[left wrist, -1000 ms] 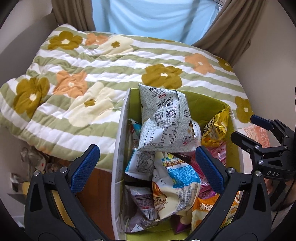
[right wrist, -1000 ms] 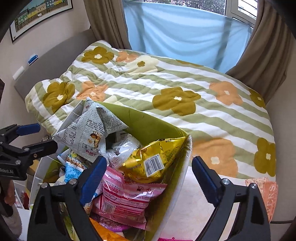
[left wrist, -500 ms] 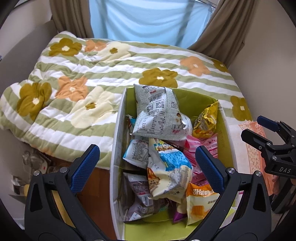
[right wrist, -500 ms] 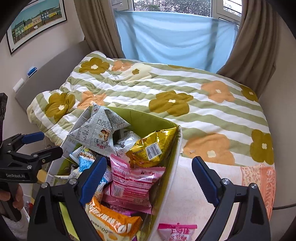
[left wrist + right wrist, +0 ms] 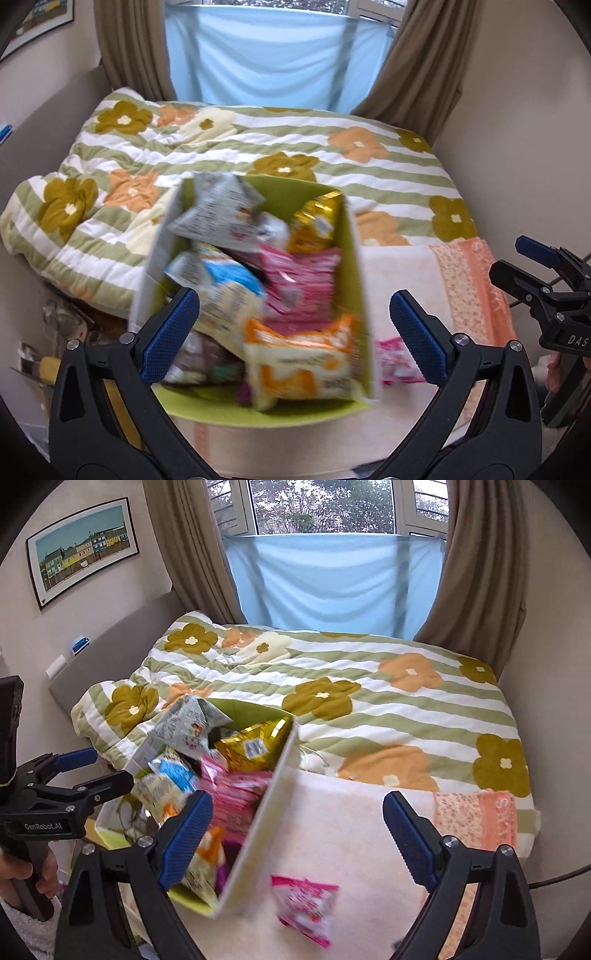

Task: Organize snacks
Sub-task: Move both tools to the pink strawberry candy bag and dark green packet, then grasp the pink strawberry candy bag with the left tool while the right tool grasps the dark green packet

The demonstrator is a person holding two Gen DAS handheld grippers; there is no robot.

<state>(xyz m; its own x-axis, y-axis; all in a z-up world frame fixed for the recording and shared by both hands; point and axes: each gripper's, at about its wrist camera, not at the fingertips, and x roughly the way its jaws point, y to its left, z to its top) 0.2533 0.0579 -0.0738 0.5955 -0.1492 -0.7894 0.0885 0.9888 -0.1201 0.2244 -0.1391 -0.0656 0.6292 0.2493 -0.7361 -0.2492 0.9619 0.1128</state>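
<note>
Mostly blurred snack packets point(image 5: 295, 291) (box point(image 5: 364, 306) bottom hidden)

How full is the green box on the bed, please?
Full: the green box is heaped with snack packets up past its rim, and one pink packet lies outside on the cream towel.

I've pulled both grippers back and up, so the snack box point(image 5: 354, 258) now sits farther off and shows whole. A pink packet point(image 5: 304, 904) on the cream towel point(image 5: 351, 830), right of the box, has come into view.
</note>
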